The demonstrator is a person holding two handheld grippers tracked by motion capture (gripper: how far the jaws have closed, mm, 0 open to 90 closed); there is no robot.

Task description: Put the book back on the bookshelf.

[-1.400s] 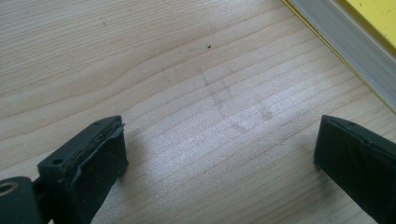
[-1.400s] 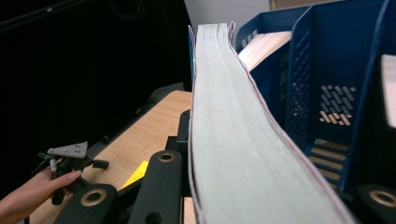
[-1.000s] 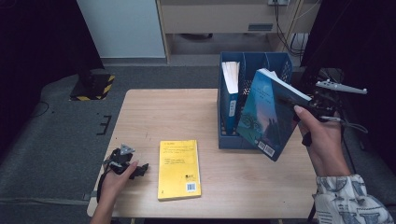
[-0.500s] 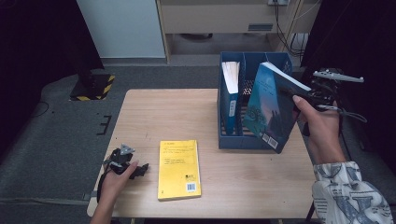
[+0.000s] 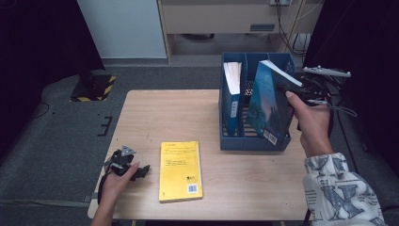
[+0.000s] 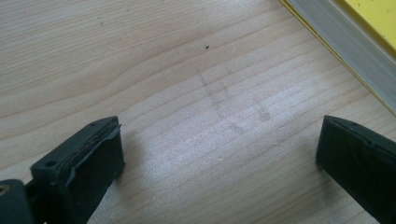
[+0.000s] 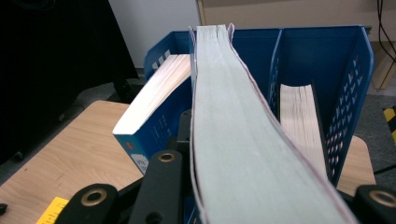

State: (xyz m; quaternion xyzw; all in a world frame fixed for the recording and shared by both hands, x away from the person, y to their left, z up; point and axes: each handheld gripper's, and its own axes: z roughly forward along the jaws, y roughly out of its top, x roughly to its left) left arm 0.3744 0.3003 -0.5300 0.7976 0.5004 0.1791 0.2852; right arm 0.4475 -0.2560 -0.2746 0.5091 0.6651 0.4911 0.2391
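The work looks roughly midway, by my reading. One book (image 5: 232,94) already stands in the left slot of the blue file rack (image 5: 251,141), in the upper right of the high view. The right gripper (image 5: 289,92) is clamped on a dark blue book (image 5: 268,106), its jaws pressed on either side of the pale page block (image 7: 233,140), and holds it tilted above the rack's right-hand slots, its lower corner near the rack's front edge. It is not yet seated. A yellow book (image 5: 181,170) lies flat on the wooden table (image 5: 164,113), lower centre of the high view, likely the last to go. Just left of it rests the left gripper (image 5: 136,172), jaws spread wide over bare wood and holding nothing.

In the right gripper view another book (image 7: 301,126) stands in a far compartment; the held book covers much of the rack, so which slot it is aimed at I cannot tell
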